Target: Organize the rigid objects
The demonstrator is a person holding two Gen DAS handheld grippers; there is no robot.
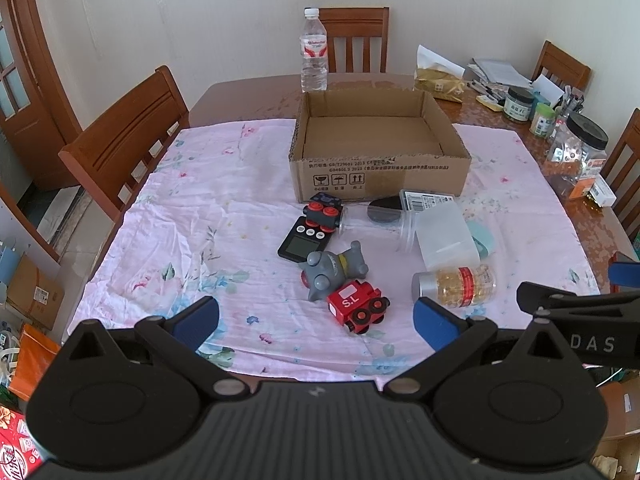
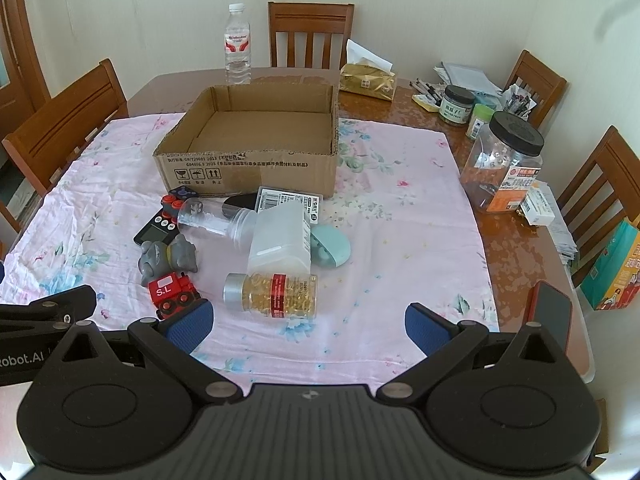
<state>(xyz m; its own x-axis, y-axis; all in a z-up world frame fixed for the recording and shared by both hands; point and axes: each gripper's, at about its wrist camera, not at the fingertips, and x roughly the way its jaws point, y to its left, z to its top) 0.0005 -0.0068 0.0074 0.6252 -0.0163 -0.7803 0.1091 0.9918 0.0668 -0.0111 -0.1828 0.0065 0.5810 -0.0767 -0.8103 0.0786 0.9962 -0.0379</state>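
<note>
An open cardboard box [image 1: 380, 178] [image 2: 248, 172] stands empty on the pink floral cloth [image 1: 224, 240] [image 2: 400, 220]. In front of it lies a clutter: a red toy train [image 1: 358, 306] [image 2: 172, 294], a grey elephant toy [image 1: 332, 270] [image 2: 166, 258], a capsule bottle [image 1: 456, 286] [image 2: 272, 294], a white plastic container [image 1: 446, 236] [image 2: 280, 240], a clear jar [image 1: 380, 220] [image 2: 216, 218], a black digital timer [image 1: 302, 240] [image 2: 154, 230], a second toy vehicle [image 1: 324, 210] [image 2: 174, 200] and a teal round case [image 2: 332, 248]. My left gripper [image 1: 316, 324] and right gripper [image 2: 308, 326] hover open near the front edge, holding nothing.
A water bottle [image 1: 315, 50] [image 2: 238, 46] stands behind the box. Jars [image 2: 504, 164], a tissue pack [image 2: 368, 80] and pens crowd the table's right side. A phone [image 2: 550, 316] lies at the right front corner. Wooden chairs [image 1: 124, 140] surround the table.
</note>
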